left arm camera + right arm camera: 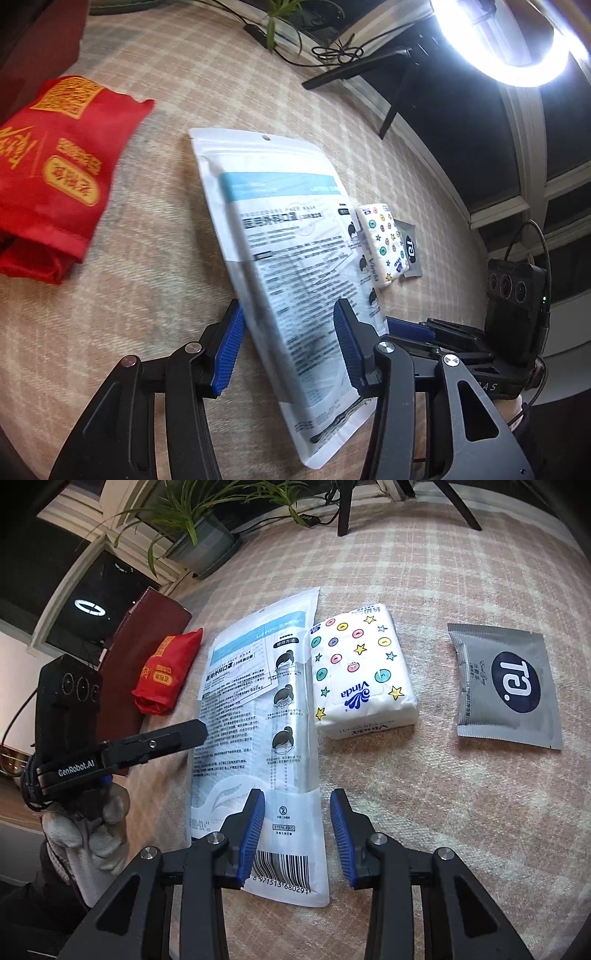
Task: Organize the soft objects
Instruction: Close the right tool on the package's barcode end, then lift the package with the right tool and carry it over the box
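Observation:
A white and blue face-mask pack lies flat on the checked cloth. My left gripper stands open over its left part, one fingertip at the pack's left edge and the other pad above the print. Beside it, my right gripper is open astride the pack's near right corner, with a clear gap between the pads. A folded red cloth bag lies to the left. Right of the pack sit a Vinda tissue pack and a grey sachet.
A dark red box lies behind the red bag at the cloth's edge. A potted plant, cables and tripod legs stand at the back under a ring light. A gloved hand holds the left gripper.

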{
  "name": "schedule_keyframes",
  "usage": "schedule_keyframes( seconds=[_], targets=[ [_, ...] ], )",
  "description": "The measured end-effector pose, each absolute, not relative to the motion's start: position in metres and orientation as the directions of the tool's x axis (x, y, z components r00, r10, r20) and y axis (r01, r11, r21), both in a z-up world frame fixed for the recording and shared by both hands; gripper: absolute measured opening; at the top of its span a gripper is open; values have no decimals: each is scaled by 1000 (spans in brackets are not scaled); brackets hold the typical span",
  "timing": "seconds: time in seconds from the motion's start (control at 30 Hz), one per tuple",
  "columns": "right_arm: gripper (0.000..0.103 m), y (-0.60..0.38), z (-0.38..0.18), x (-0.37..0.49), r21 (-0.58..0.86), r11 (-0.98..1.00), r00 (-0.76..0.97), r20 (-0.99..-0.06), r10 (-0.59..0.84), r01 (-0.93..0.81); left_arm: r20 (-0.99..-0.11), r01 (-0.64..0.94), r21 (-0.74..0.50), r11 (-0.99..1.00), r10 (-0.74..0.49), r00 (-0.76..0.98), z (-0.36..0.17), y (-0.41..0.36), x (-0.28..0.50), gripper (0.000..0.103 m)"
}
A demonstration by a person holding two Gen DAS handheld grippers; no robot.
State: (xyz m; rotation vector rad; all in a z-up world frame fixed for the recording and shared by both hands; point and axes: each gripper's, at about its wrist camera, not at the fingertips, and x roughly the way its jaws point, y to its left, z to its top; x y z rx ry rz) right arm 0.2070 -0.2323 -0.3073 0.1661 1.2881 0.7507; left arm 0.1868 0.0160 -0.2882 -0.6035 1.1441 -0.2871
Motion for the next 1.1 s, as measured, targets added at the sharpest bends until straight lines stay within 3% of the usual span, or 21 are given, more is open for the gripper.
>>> schedule_keyframes(
  seconds=[0.5,1.1],
  targets=[
    [36,-221,-307,209,555,713,27,-781,624,-428,-756,-70,-587,806,-515,403,-288,12,189,46],
    [35,-198,-297,197,566,682,45,-754,656,-463,-793,-53,-492,869,-422,440,-274,12,179,42]
  ],
)
